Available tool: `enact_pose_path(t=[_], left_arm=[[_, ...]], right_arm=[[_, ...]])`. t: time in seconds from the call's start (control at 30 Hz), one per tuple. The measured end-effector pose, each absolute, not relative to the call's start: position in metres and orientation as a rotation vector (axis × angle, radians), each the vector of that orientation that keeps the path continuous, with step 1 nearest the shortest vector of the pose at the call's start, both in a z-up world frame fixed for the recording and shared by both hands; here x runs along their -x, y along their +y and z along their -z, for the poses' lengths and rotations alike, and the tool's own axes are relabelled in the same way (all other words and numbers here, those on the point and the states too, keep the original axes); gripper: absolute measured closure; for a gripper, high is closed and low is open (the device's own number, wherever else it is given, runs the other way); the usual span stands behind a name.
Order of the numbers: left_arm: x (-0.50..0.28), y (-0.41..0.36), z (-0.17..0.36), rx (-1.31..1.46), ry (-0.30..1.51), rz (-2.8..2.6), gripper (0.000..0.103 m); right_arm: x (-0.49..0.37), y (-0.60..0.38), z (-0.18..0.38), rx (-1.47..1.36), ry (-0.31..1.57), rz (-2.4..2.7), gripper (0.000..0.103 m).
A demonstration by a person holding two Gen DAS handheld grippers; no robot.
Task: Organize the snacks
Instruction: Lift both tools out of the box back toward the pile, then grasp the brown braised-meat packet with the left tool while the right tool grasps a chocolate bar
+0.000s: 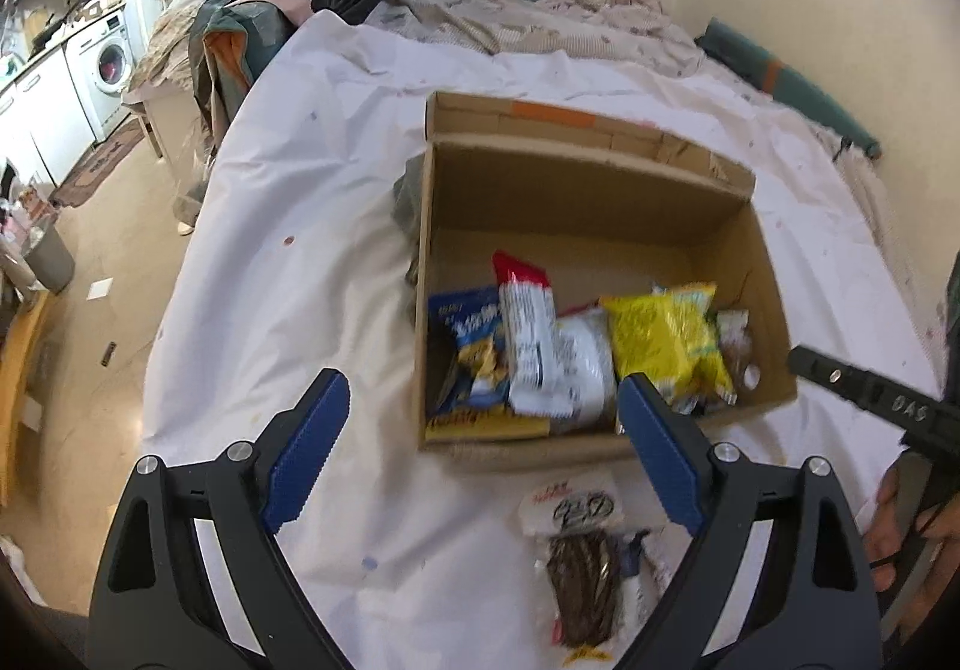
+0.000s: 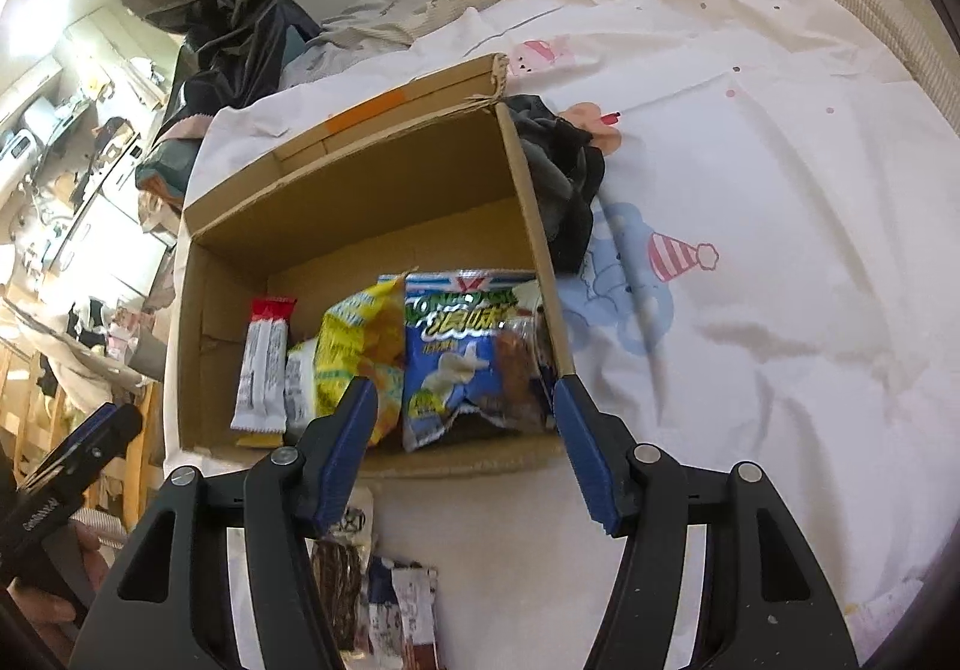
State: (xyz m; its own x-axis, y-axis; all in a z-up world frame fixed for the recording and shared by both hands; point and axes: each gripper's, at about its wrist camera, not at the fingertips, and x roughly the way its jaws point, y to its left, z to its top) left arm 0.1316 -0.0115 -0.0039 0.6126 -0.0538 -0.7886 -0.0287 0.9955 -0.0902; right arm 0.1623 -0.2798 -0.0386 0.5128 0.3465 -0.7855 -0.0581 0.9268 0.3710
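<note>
Both my tools, left tool and right tool, hang open and empty above the bed. Snacks fill the cardboard box; a dark snack packet, seemingly overlapping others, may snag them.

I count one cardboard box on the bed sheet. Inside it, along its near wall, I make out five snack packets, among them one red-topped bar and one yellow bag. Outside, by the sheet's near edge, lie one packet of dark sticks and one smaller packet beside it.
</note>
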Motion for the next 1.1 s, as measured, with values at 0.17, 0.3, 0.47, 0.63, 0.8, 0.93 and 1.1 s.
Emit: enact_pose_path(t=[0.17, 0.3, 0.47, 0.63, 0.8, 0.93, 1.1], left_arm=[[-0.117, -0.017, 0.011, 0.06, 0.947, 0.003, 0.014], [-0.112, -0.012, 0.019, 0.101, 0.988, -0.007, 0.014], [-0.107, -0.011, 0.034, 0.121, 1.028, -0.024, 0.014], [-0.101, -0.032, 0.08, 0.144, 1.186, 0.028, 0.014], [-0.097, -0.074, 0.116, 0.086, 1.29, 0.1, 0.014], [-0.096, -0.094, 0.133, 0.029, 1.346, 0.115, 0.014], [-0.099, -0.092, 0.145, 0.064, 1.374, 0.104, 0.017]], right_arm=[[-0.139, -0.277, 0.042, -0.321, 1.031, -0.269, 0.036], [-0.121, -0.274, 0.047, -0.325, 1.062, -0.278, 0.035], [-0.111, -0.272, 0.057, -0.326, 1.108, -0.243, 0.033], [-0.113, -0.279, 0.076, -0.415, 1.189, -0.208, 0.033], [-0.115, -0.285, 0.08, -0.439, 1.195, -0.183, 0.032], [-0.114, -0.286, 0.081, -0.437, 1.204, -0.18, 0.032], [-0.116, -0.286, 0.082, -0.444, 1.206, -0.182, 0.032]])
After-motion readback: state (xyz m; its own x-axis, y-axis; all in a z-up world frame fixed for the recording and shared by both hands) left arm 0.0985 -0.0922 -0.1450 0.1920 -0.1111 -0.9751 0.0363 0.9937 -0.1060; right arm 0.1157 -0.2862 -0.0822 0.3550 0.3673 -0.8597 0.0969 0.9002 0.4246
